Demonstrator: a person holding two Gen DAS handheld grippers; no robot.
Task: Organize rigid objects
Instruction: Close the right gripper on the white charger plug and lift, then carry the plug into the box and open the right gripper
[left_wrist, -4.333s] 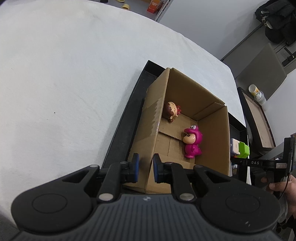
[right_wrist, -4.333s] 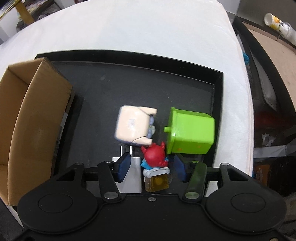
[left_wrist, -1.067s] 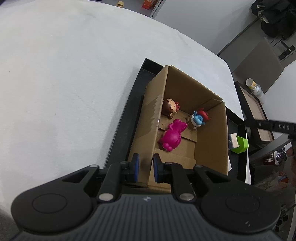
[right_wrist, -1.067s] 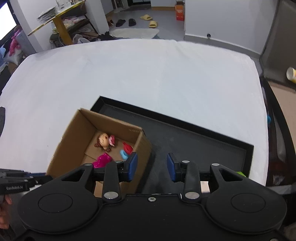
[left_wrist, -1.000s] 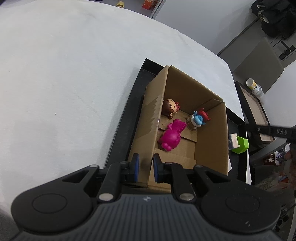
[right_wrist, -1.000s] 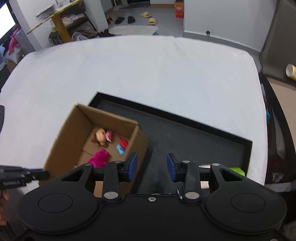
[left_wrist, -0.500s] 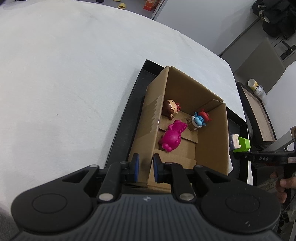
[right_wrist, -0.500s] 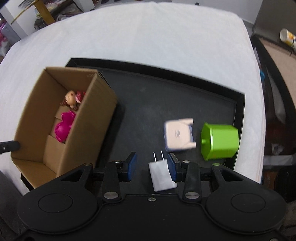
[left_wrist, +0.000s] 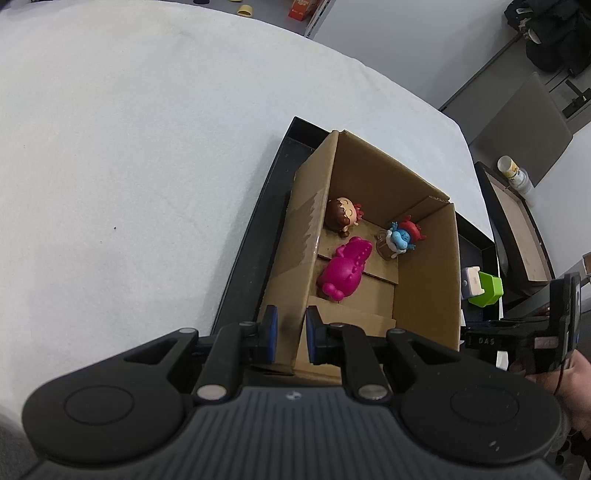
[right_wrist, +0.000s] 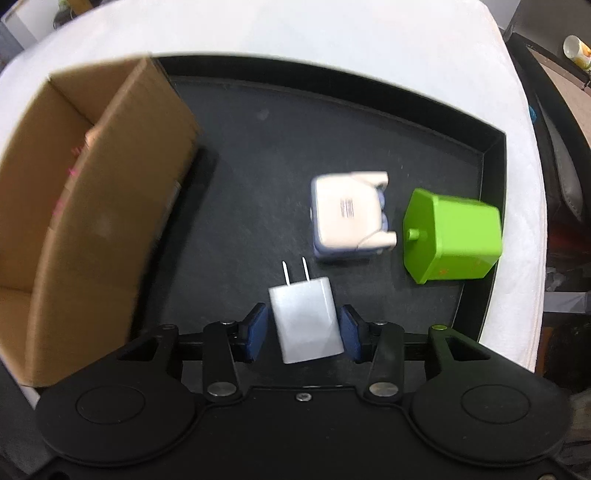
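Note:
A cardboard box (left_wrist: 424, 266) stands on a black tray (right_wrist: 280, 122). Inside lie a pink toy (left_wrist: 345, 271), a brown-haired doll (left_wrist: 341, 218) and a blue and red figure (left_wrist: 402, 238). My left gripper (left_wrist: 289, 334) is shut on the box's near wall. On the tray lie a white plug adapter (right_wrist: 306, 319), a cream and blue block toy (right_wrist: 349, 214) and a green cube (right_wrist: 452, 234). My right gripper (right_wrist: 302, 334) is open, its pads either side of the adapter with gaps.
The tray lies on a white cloth-covered table (left_wrist: 129, 147). A second tray-like box (left_wrist: 517, 229) with a can (left_wrist: 511, 171) stands off the table's right side. The box (right_wrist: 85, 206) takes up the tray's left part.
The right gripper has dropped from above the box down to the tray and now straddles the white adapter. The left gripper and the box have stayed put.

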